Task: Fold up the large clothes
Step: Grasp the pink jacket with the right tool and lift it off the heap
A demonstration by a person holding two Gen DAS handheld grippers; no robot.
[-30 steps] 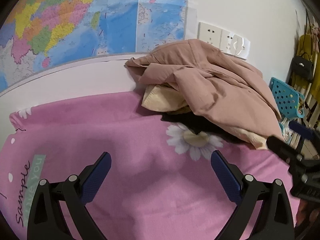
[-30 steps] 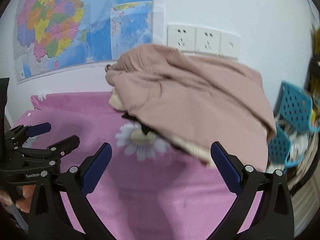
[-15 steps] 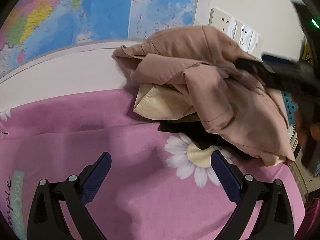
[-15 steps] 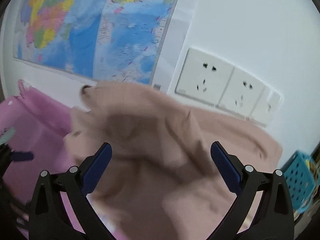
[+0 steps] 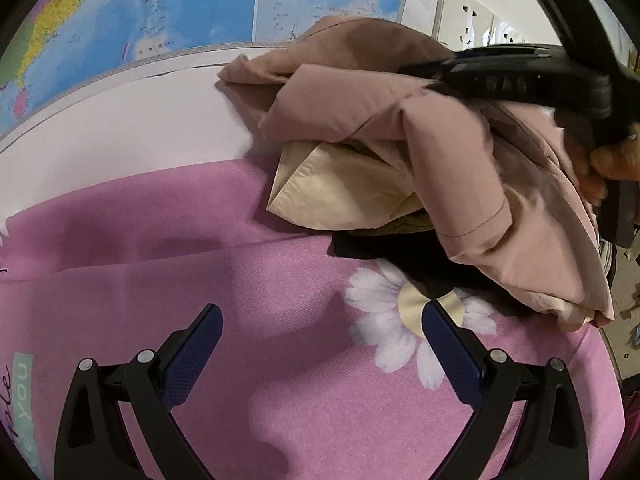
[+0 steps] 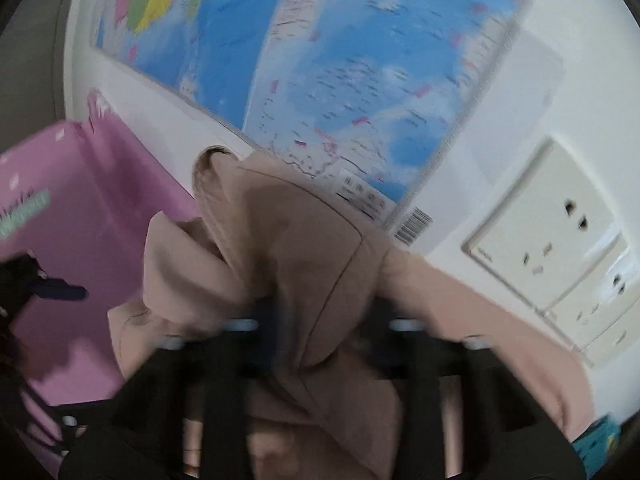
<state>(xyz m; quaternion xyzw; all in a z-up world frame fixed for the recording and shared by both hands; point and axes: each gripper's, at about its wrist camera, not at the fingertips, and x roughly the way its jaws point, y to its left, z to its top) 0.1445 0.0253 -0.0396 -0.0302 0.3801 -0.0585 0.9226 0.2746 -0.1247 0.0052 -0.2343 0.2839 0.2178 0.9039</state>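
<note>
R gripper (image 6: 320, 324) just closed, pinching pink garment (image 6: 304, 264); L gripper (image 5: 320, 344) open.

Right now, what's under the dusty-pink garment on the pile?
Under the dusty-pink garment a cream garment pokes out, with a black garment beneath that. How far either extends is covered.

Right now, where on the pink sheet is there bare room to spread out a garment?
The pink sheet is bare from the daisy print across to the lettering at its left edge, under the open left tongs. The far right corner is crowded: the right tongs have just closed on the pink coat, heaped over cream and black garments.
</note>
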